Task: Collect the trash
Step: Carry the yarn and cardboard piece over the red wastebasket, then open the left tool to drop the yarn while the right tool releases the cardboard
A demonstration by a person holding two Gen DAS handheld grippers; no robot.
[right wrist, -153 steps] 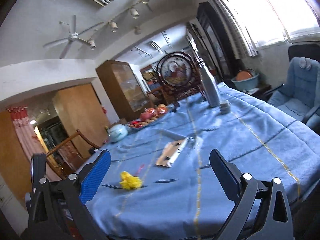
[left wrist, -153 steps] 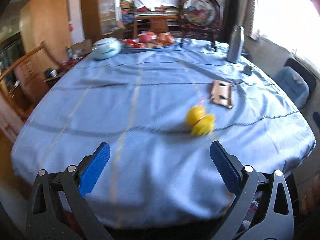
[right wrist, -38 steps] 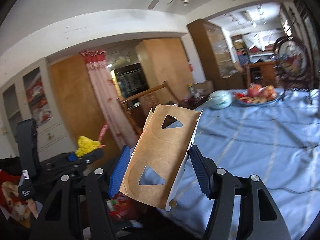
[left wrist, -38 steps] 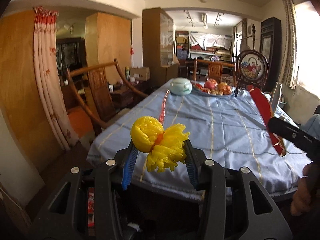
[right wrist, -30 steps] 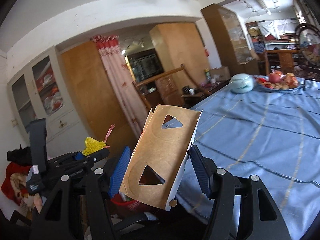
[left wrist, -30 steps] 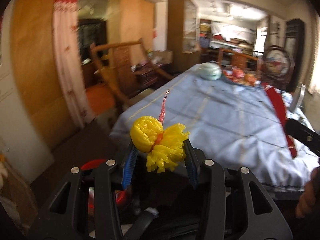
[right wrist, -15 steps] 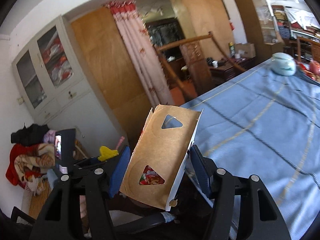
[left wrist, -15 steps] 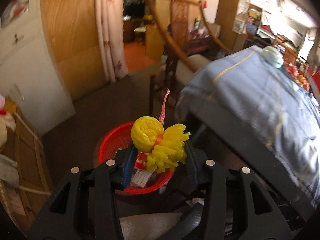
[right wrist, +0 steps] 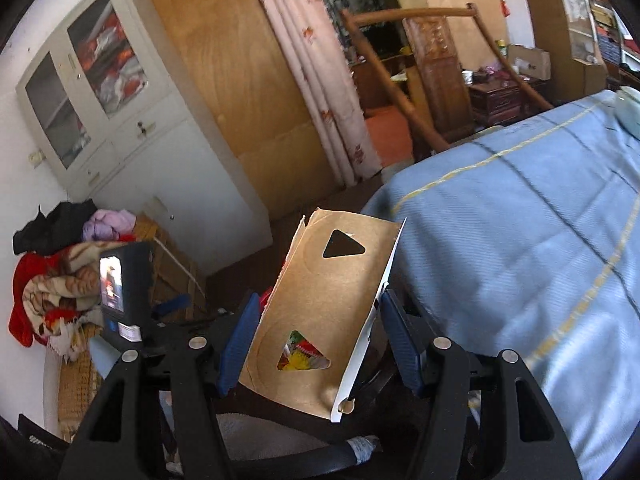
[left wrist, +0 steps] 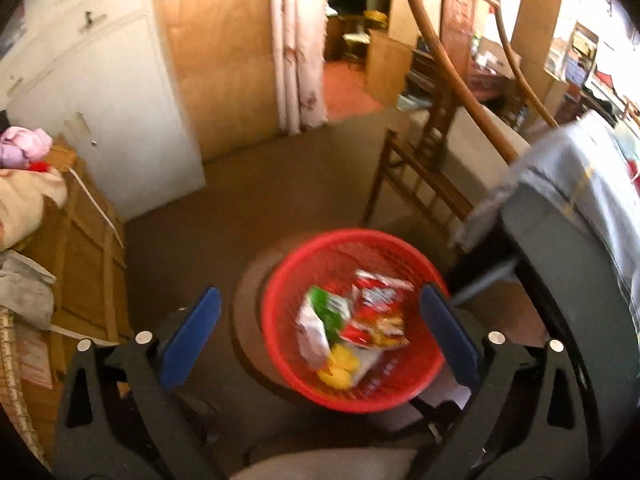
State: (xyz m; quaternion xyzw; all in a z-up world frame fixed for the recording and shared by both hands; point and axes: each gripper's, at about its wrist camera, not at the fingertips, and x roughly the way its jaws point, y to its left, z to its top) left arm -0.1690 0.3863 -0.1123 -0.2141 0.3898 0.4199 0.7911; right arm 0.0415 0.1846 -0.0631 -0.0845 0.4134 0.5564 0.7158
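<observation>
Basket of red plastic mesh (left wrist: 416, 390), lower centre of left view, now holds the frilly yellow wrapper (left wrist: 340, 366). Left gripper (left wrist: 318, 332) jaws opening, empty: one piece binned. Right gripper (right wrist: 316, 342) pinches brown cardboard carton (right wrist: 324, 304), next to drop.

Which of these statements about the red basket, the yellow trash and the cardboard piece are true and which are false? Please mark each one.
1. The yellow trash lies inside the red basket. True.
2. The left gripper holds the yellow trash between its fingers. False: its jaws are opening and nothing is between them.
3. The right gripper holds a brown cardboard piece with triangular holes. True.
4. The red basket stands on the blue tablecloth. False: it sits low, beside the table.
5. The basket holds only the yellow trash. False: snack wrappers lie there too.
</observation>
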